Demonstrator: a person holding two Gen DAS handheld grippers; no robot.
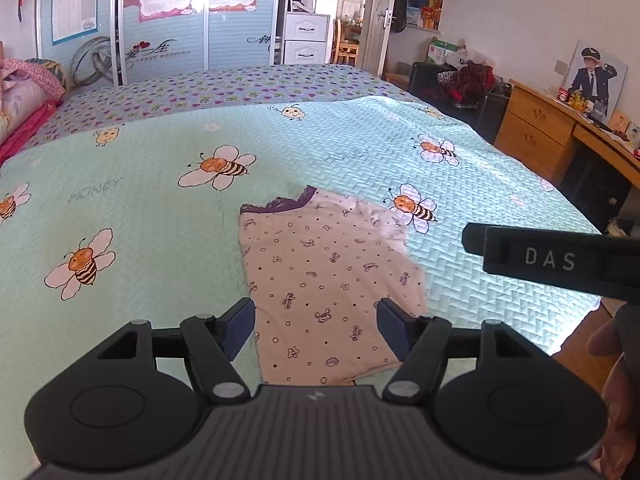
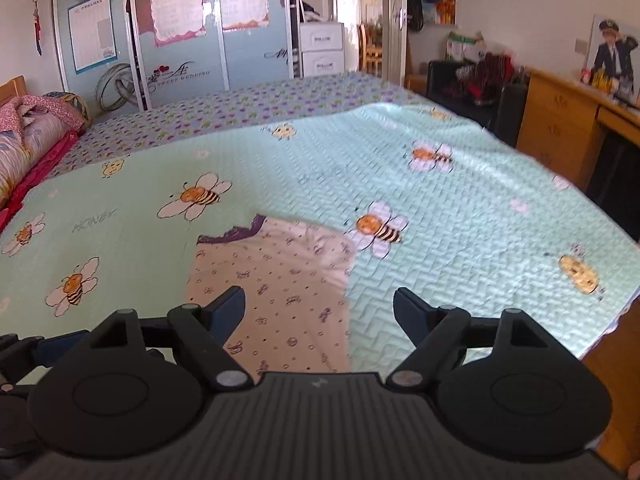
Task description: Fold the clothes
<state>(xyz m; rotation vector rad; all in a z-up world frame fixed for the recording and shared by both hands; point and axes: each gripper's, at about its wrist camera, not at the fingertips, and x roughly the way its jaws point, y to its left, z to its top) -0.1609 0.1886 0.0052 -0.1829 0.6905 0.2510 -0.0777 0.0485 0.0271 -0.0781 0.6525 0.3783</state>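
Bedroom setting, with a bed under a mint-green bee-print quilt as your working surface. Nearest the cameras, your left tool hovers with its fingers spread apart and empty, above the near end of the garment. Your right tool is likewise spread wide and grips nothing; its left finger sits over the garment and its right finger over bare quilt. In the left wrist view, the body of the right tool, marked "DAS", enters from the right edge, with your hand on it.

The folded garment, pale with small purple prints and a dark purple lace trim at its far edge, lies flat on the quilt near the bed's near edge, in a roughly rectangular shape. Farther out, a heart-print sheet covers the far side of the bed. Beyond stand a sliding-door wardrobe and, at right, a wooden desk.
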